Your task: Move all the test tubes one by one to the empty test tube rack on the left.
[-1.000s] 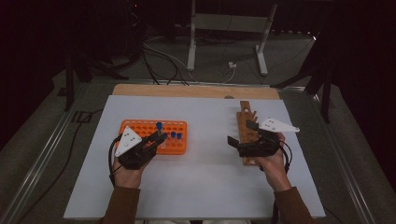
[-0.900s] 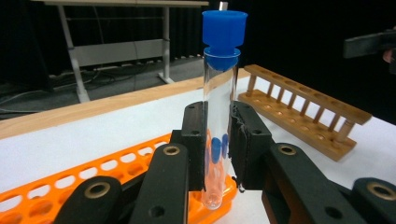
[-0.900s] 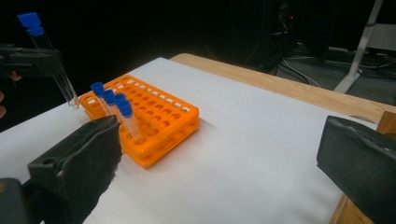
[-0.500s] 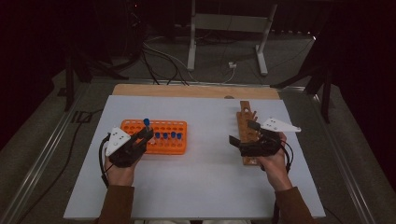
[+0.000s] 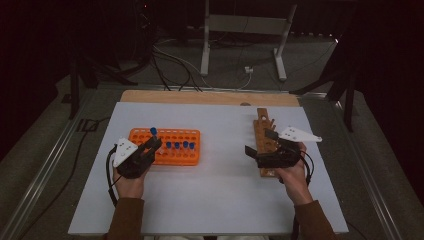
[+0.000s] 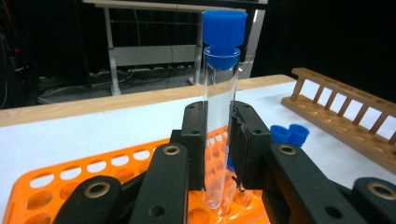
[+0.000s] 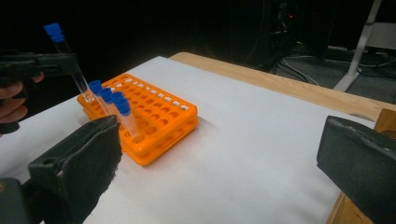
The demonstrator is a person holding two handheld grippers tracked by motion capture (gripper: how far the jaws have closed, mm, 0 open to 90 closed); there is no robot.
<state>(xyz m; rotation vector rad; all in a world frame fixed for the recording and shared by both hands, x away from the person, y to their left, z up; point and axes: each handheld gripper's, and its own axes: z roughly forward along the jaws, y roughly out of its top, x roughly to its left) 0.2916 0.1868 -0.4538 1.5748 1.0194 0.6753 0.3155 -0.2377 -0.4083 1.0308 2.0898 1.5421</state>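
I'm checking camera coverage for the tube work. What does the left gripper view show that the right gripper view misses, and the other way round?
Left gripper view: the left gripper close up, its jaws closed on a clear tube with a blue cap, the tube's bottom just above the orange rack; also the wooden rack with its pegs.

Right gripper view: the right gripper, jaws wide apart with nothing between them, and four capped tubes standing in a row in the orange rack.

Both: the held tube, the orange rack, the white table top.
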